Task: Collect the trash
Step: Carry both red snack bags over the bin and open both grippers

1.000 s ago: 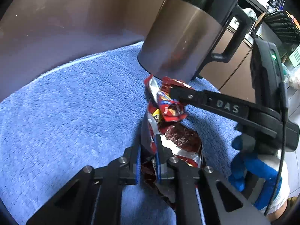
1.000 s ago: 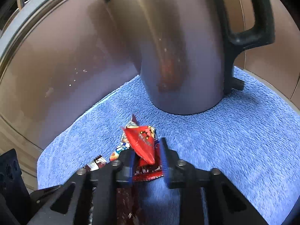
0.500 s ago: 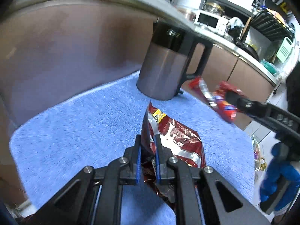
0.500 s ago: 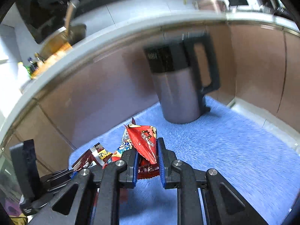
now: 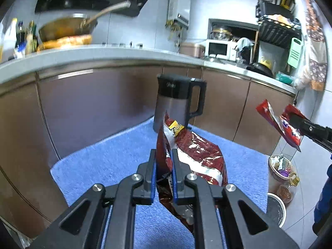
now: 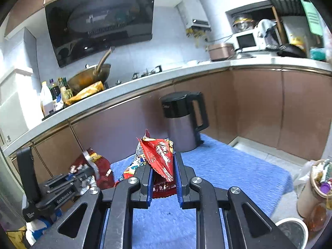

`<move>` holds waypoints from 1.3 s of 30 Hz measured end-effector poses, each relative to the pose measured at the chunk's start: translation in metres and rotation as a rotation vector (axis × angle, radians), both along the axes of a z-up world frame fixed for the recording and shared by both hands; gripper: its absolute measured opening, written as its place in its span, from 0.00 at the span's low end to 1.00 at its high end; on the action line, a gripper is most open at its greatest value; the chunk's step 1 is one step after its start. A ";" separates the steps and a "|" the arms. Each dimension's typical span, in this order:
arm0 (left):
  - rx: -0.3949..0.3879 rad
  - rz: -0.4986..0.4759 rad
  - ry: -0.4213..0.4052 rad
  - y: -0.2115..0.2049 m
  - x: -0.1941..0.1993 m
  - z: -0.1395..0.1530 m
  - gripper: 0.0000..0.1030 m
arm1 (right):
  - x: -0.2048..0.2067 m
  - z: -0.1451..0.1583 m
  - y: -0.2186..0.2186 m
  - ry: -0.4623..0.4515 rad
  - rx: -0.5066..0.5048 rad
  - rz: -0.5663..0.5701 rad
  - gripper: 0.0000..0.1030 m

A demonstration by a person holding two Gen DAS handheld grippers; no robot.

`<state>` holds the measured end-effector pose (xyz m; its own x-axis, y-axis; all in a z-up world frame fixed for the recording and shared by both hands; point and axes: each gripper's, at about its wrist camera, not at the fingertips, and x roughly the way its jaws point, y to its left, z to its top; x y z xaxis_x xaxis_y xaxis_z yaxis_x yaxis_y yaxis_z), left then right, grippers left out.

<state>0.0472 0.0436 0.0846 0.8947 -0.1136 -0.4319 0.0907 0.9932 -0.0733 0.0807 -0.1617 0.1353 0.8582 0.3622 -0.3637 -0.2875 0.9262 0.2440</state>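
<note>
Our left gripper (image 5: pixel 164 166) is clamped on a dark red snack bag (image 5: pixel 199 157), held clear above the blue towel (image 5: pixel 116 155). Our right gripper (image 6: pixel 164 170) pinches red wrappers (image 6: pixel 159 155), apparently several. Farther back, a kettle (image 5: pixel 176 101) stands at the towel's far edge, near the cabinets (image 5: pixel 93 103).

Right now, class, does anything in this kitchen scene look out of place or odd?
Yes: the electric kettle stands upright on the blue towel mat, low in front of the cabinet doors, not up on the counter. Nothing looks spilled. The crumpled wrappers are off the mat, gripped in the tongs.
</note>
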 end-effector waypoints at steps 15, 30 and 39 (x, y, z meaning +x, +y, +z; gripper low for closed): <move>0.090 -0.189 -0.094 -0.113 -0.043 0.027 0.11 | -0.096 -0.004 -0.093 -0.056 -0.030 -0.263 0.16; 0.257 -0.533 0.089 -0.309 -0.001 -0.056 0.11 | -0.107 -0.113 -0.225 0.183 0.021 -0.576 0.16; 0.405 -0.668 0.287 -0.410 0.035 -0.150 0.12 | -0.075 -0.221 -0.281 0.418 0.045 -0.662 0.17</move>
<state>0.0821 -0.3663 -0.0651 0.5424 -0.3685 -0.7550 0.7030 0.6911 0.1678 0.0056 -0.4430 -0.0858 0.6960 -0.1549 -0.7011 0.4451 0.8593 0.2520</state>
